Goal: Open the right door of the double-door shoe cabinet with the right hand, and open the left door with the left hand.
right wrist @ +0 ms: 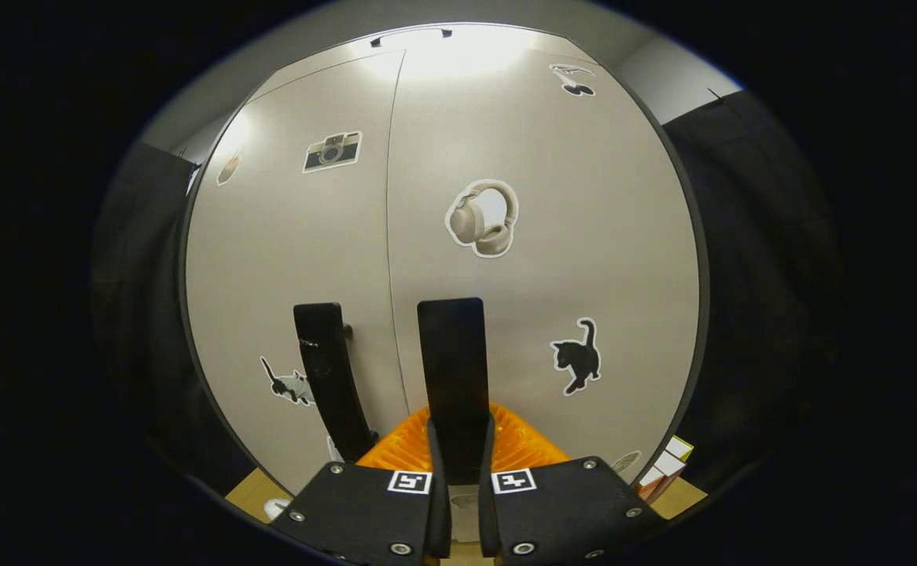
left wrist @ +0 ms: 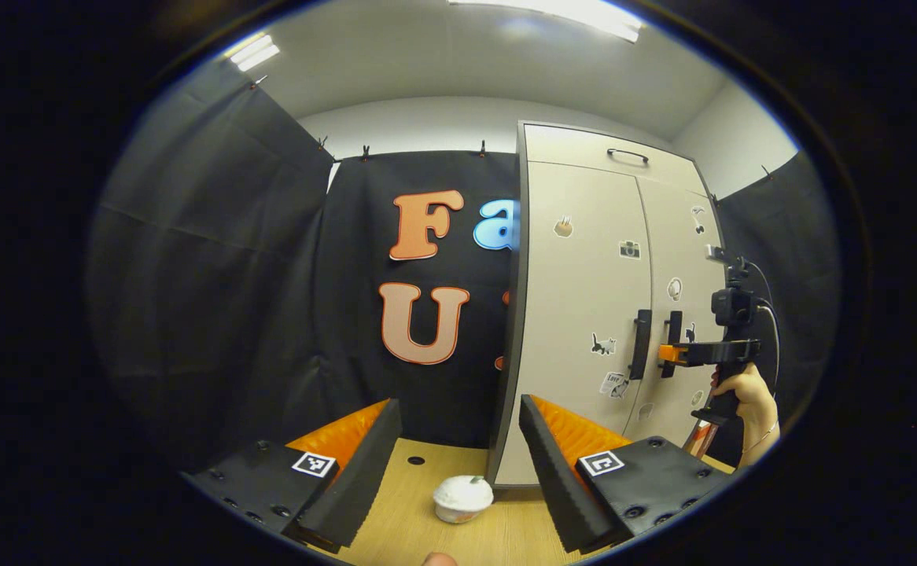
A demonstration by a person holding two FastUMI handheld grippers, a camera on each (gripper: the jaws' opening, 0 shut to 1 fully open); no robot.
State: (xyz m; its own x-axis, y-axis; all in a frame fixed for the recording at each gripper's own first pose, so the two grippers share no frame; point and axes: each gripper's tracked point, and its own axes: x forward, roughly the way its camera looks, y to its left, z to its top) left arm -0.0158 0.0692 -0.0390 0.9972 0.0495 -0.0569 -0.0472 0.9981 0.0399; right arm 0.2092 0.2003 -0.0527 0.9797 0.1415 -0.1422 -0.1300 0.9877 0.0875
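Nearest the lens in the left gripper view, our left gripper [left wrist: 458,464] is hanging with its fingers set wide apart, holding nothing, above a wooden tabletop [left wrist: 403,503]. We are seeing a small white cup [left wrist: 463,498] sitting on that tabletop between the fingers, just beside the cabinet's near bottom corner. We are noting the shoe cabinet [left wrist: 584,314] standing upright ahead and to the right, both doors closed, well apart from this gripper. Its left door handle [left wrist: 642,343] is lying beyond the fingers' reach.

In the right gripper view, our right gripper [right wrist: 457,464] is clamping both fingers together on the right door handle [right wrist: 452,362], which is rising vertically between them. Farther off in the left gripper view, a hand [left wrist: 745,397] is holding that same gripper at the handle.
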